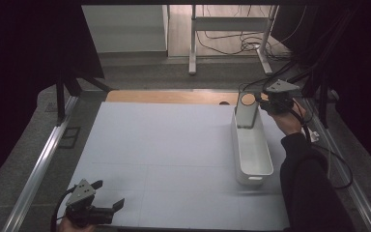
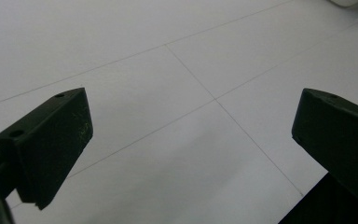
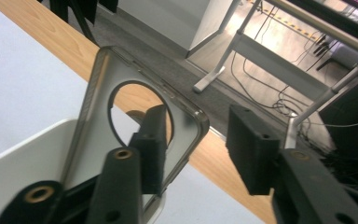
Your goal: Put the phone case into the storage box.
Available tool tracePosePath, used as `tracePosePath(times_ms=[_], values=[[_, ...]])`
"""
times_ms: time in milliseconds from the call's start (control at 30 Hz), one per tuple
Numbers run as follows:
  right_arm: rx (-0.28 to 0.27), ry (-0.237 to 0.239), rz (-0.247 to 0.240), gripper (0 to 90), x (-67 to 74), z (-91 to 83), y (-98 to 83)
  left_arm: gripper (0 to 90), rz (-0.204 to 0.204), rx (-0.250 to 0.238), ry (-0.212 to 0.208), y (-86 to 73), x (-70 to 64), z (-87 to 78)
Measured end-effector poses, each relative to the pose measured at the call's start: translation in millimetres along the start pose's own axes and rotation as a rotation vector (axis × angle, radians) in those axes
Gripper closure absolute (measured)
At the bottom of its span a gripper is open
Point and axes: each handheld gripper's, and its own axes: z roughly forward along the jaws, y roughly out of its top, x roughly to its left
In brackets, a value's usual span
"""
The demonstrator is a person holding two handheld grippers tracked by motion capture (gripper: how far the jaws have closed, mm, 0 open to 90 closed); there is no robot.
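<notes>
High view: phone case (image 1: 246, 110) in bin (image 1: 253, 169)

dim, soft, dark-edged high view

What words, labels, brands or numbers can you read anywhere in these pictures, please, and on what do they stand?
None can be read: the clear phone case, the white bin under it, the white table sheet and both grippers carry no visible lettering. The yellow-and-black floor strip is a pattern, not text.
</notes>
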Motion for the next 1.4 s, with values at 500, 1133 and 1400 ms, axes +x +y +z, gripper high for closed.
tracePosePath(times_ms=[500, 1133, 1400], values=[[0.035, 0.076, 0.141, 36.0, 6.0, -19.1, -1.4, 0.0, 0.005, -0.012, 0.011, -0.4, -0.1, -1.5], [0.097, 0.166, 0.258, 27.6, 24.8, -40.1, -7.6, 0.0, 0.009, -0.007, 0.010, 0.1, -0.2, -0.9], [0.107, 0.184, 0.269, 22.8, 38.0, -50.1, -8.4, 0.0, 0.007, -0.007, 0.005, 0.2, 0.3, -0.7]])
